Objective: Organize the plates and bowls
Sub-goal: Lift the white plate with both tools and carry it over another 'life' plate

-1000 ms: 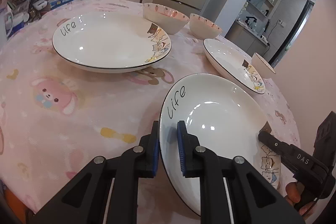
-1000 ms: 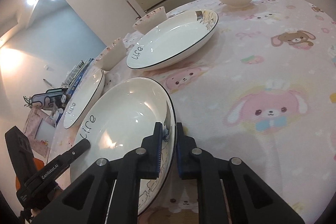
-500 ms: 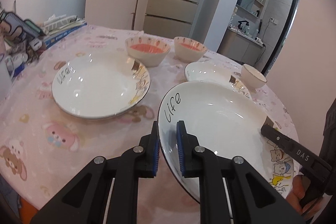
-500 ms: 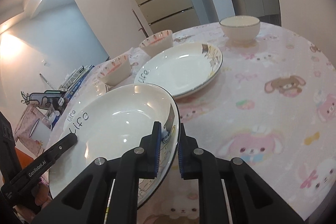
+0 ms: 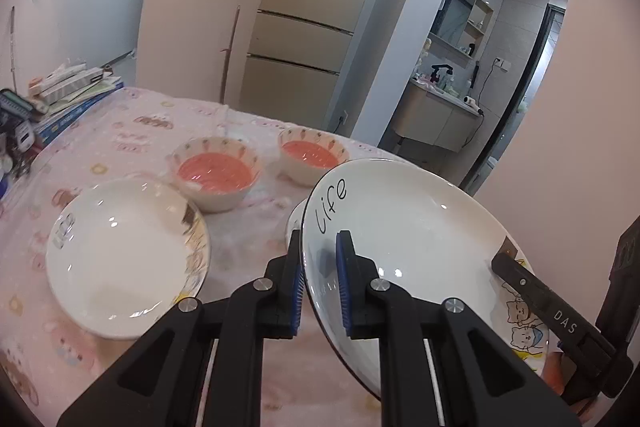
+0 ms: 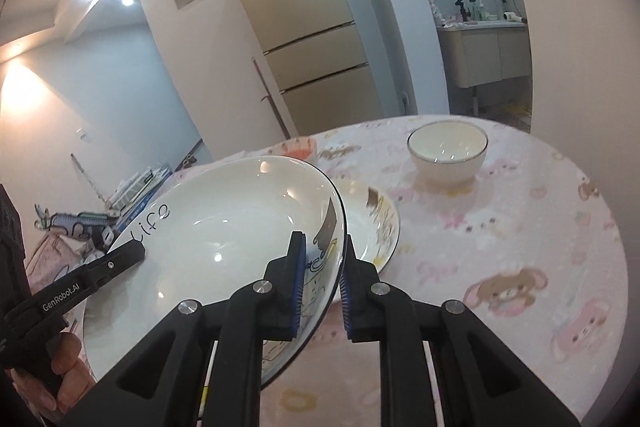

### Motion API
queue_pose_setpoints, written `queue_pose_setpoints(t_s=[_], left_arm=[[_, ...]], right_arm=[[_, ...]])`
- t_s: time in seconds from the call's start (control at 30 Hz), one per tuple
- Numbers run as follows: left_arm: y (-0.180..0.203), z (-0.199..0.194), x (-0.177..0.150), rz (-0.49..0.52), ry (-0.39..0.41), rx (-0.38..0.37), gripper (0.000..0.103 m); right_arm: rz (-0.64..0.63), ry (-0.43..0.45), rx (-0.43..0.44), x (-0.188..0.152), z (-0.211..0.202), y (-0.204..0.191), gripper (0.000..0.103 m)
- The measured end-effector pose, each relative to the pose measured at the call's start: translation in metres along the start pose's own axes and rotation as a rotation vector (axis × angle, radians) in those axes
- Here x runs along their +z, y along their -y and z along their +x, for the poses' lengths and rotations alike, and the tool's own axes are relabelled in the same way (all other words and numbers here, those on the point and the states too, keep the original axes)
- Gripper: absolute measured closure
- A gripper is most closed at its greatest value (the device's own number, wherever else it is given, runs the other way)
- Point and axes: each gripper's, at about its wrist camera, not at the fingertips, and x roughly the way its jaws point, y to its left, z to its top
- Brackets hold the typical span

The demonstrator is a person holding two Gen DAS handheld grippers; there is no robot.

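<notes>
Two carrot-rimmed bowls point(image 5: 216, 173) hold pink liquid; the white bowl point(image 6: 447, 151) is empty.

Bowls point(image 5: 216, 175) crowd far side – tablecloth point(image 6: 520, 227) right free.

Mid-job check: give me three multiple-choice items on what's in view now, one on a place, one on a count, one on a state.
1. Where on the lifted plate does the left gripper grip?
A) the rim by the word "Life"
B) the rim by the cartoon print
C) the centre

2. How many bowls with pink insides show in the left wrist view?
A) one
B) two
C) four

3. The plate is:
A) flat on the table
B) stacked inside a bowl
C) clamped at opposite rims by both grippers

Answers:
1 A: its jaws straddle the rim beside the lettering.
2 B: two stand behind the plates.
3 C: the right gripper pinches the cartoon side.
</notes>
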Motion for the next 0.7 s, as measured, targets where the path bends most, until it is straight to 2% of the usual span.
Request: queue_pose_setpoints(t_s=[0.07,0.13,0.27,0.5,0.7], left_arm=[[0.004,0.012,0.012,-0.023,-0.027,-0.025,0.091],[0.006,0.018,0.021,-0.033,-0.041,-0.045,0.091],[0.015,0.013,0.032,-0.014,-0.01,-0.055,0.091],[0.014,0.022,0.05,-0.037,-0.037,-0.053,0.091],[0.014,0.038,0.062,-0.007,-0.032,-0.031,0.091]], right_arm=[[0.018,-0.015,-0.014,0.016,0.008,0.006,0.086],[0.057,-0.072,-0.017,0.034,0.02,0.015,0.086],[0.055,-0.143,0.014,0.051,0.023,0.021,0.086],[-0.021,-0.104,-0.025,0.074,0.018,0.004,0.085],[-0.017,-0.108,0.017,0.089,0.044,0.008,0.085]])
